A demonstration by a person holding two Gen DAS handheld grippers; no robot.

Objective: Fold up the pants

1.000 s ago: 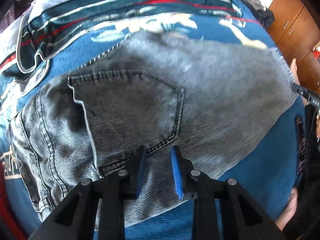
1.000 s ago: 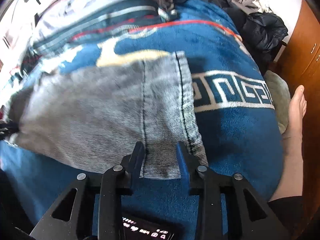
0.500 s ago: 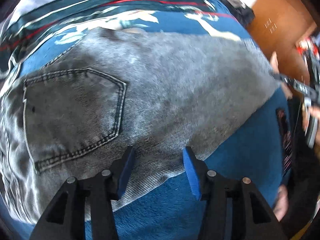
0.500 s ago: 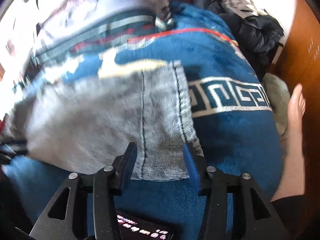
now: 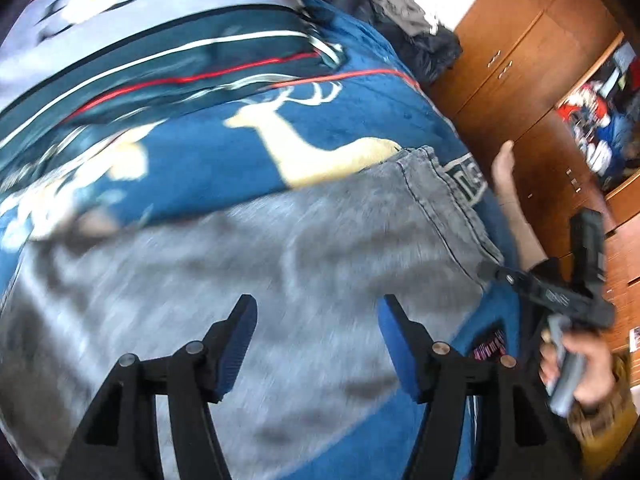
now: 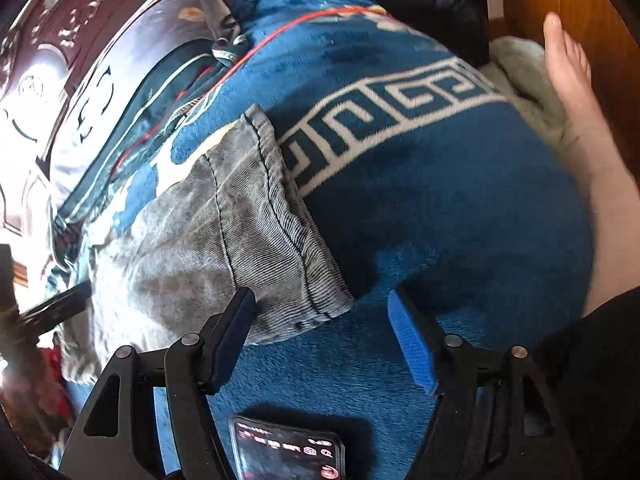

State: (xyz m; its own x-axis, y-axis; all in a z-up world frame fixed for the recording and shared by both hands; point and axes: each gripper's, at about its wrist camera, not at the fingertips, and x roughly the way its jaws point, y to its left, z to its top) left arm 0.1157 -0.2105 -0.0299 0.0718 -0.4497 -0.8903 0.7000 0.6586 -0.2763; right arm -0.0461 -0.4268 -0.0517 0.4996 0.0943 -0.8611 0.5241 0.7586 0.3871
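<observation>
Pants: grey denim pants point(image 5: 304, 264) are laid flat across a bed covered by a blue blanket point(image 6: 432, 208), so that a broad soft surface is given for folding; the cloth is doubled lengthwise as far as can be judged, with the hem end at the right of the bed.
Hem: the stitched hem point(image 6: 296, 236) is seen lying square on the blanket, its near corner just ahead of the right tool; it is probably left there as the edge to be carried over in the next fold.
Left tool: the left tool point(image 5: 316, 344) is held over the middle of the leg, pointing steeply down; its jaws have just been opening and now stand apart with nothing pinched between them, only cloth lying beneath.
Right tool: the right tool point(image 6: 320, 336) is held at the near hem corner; its jaws have just been opening, and the corner is released, the left pad lying over the cloth edge while the right pad is over bare blanket.
Phone: a phone point(image 6: 288, 452) is left on the blanket at the near edge, clear of the pants.
Stage: a flattening or placing step is judged to be finished, both tools being freed for a new hold.
Blur: the left view is smeared, so fine creases cannot be told.
</observation>
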